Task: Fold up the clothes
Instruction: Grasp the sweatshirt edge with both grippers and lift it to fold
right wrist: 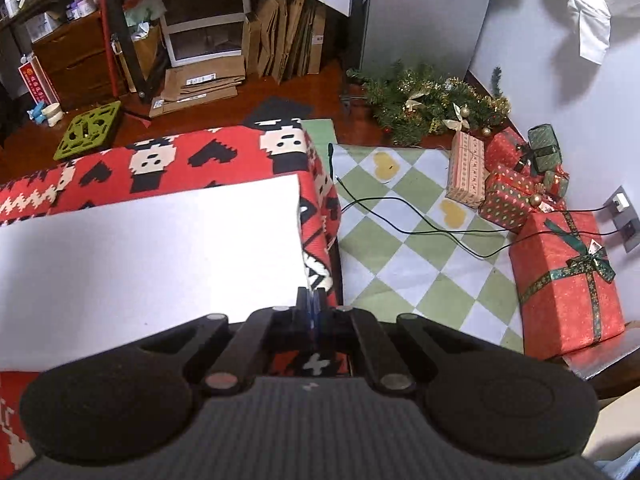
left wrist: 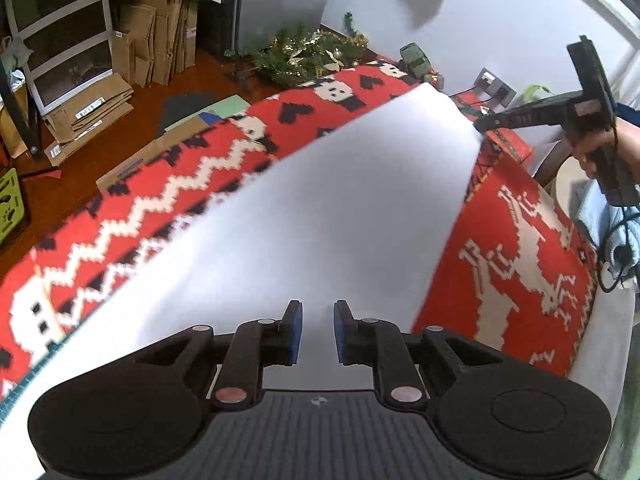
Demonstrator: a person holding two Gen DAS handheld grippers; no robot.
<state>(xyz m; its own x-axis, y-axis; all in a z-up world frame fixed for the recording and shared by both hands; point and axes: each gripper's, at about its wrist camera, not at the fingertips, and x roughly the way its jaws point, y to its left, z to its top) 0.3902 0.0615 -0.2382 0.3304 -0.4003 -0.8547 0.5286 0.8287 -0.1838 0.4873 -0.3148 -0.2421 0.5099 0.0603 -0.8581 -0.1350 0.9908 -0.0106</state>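
A plain white cloth [left wrist: 320, 200] lies spread over a red blanket [left wrist: 160, 184] with white and black knit patterns. My left gripper [left wrist: 316, 332] hovers over the cloth's near part, blue pads apart with nothing pinched between them. At the cloth's far corner a person's hand [left wrist: 600, 148] holds my right gripper [left wrist: 482, 123], whose tip meets that raised corner. In the right wrist view the right gripper [right wrist: 312, 312] is shut, pads together at the corner of the white cloth [right wrist: 160, 248], above the edge of the red blanket [right wrist: 180, 160].
Flattened cardboard boxes [right wrist: 200, 84] and a drawer unit stand at the back. A tinsel wreath [right wrist: 432, 100], wrapped gifts [right wrist: 568, 276] and black cables [right wrist: 420, 228] lie on a green checked mat [right wrist: 400, 248]. A light blue cloth [left wrist: 600, 216] sits at the right.
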